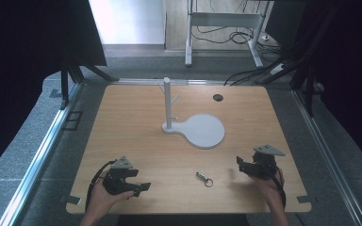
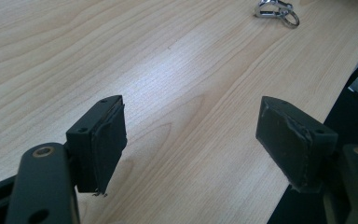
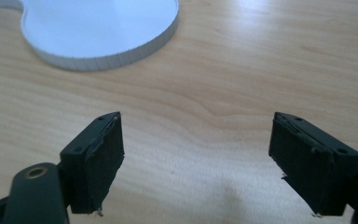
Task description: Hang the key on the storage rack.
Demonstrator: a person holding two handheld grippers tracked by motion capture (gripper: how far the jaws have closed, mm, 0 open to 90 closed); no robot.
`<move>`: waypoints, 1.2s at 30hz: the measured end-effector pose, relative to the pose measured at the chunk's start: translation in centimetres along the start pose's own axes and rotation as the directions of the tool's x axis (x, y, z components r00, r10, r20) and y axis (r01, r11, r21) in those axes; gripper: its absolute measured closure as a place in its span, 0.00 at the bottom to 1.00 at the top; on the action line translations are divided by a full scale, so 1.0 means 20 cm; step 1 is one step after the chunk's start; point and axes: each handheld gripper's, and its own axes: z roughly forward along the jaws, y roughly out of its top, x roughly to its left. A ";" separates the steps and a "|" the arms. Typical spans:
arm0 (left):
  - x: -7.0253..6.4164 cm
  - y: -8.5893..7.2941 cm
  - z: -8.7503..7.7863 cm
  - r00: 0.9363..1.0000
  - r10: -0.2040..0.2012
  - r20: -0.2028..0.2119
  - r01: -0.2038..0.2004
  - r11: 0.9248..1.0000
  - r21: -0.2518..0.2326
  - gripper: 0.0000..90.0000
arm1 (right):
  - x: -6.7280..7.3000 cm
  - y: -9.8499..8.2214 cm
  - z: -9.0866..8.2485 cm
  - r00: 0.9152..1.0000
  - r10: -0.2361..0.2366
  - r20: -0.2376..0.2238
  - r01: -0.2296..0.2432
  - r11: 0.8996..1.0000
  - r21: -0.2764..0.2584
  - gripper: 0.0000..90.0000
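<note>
A small metal keyring (image 1: 204, 178) lies on the desk (image 1: 136, 122) near its front edge, between the two grippers and apart from both. Its long axis is seen to run roughly left to right with a slight tilt, the clip body at the left end and the ring at the right end.

The left gripper (image 1: 141, 188) is held low at the front left, with its jaws wide open and empty; they are pointed rightward along the desk front. In the left gripper view the keyring (image 2: 276, 10) appears far ahead and to the right of the gap between the jaws.

The right gripper (image 1: 242, 165) is held at the front right, jaws likewise spread wide with nothing between them. Its view is turned toward the white stand (image 3: 98, 32), so the keyring lies off to its side rather than ahead.

The keyring is judged about as near one gripper as the other, but only the left jaws are already aimed its way. The stand (image 1: 168, 103) with its pegs rises mid-desk, well behind the keyring.
</note>
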 end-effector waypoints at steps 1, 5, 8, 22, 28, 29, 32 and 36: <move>0.00 0.00 0.00 1.000 0.000 0.000 0.000 1.000 -0.010 0.28 | 0.00 0.00 0.00 1.000 -0.018 0.001 0.018 1.000 0.009 0.19; 0.00 0.00 -0.01 1.000 0.001 0.001 -0.001 1.000 -0.018 0.28 | 0.01 0.00 0.00 0.999 -0.045 -0.022 0.045 0.999 0.025 0.20; 0.00 0.00 -0.01 1.000 0.001 0.002 -0.001 1.000 -0.021 0.28 | 0.03 0.01 -0.01 0.998 -0.055 -0.044 0.055 0.998 0.020 0.23; 0.01 0.00 -0.02 1.000 0.004 0.004 -0.004 1.000 -0.019 0.28 | 0.01 0.00 -0.02 0.991 -0.076 -0.112 0.079 0.997 0.025 0.28; 0.00 0.00 -0.03 1.000 0.006 0.007 -0.006 1.000 -0.027 0.28 | 0.00 -0.01 -0.03 0.991 -0.068 -0.111 0.072 0.997 0.032 0.29; 0.00 0.00 -0.03 1.000 0.008 0.009 -0.007 1.000 -0.024 0.28 | 0.00 -0.01 -0.03 0.992 -0.067 -0.111 0.071 0.997 0.032 0.30; 0.01 0.00 -0.03 1.000 0.007 0.012 -0.007 1.000 -0.021 0.28 | 0.00 -0.01 -0.03 0.991 -0.064 -0.117 0.069 0.997 0.036 0.31; 0.01 0.00 -0.02 1.000 0.000 0.009 0.000 1.000 -0.029 0.28 | 0.00 0.01 -0.04 0.991 -0.063 -0.117 0.068 0.997 0.037 0.34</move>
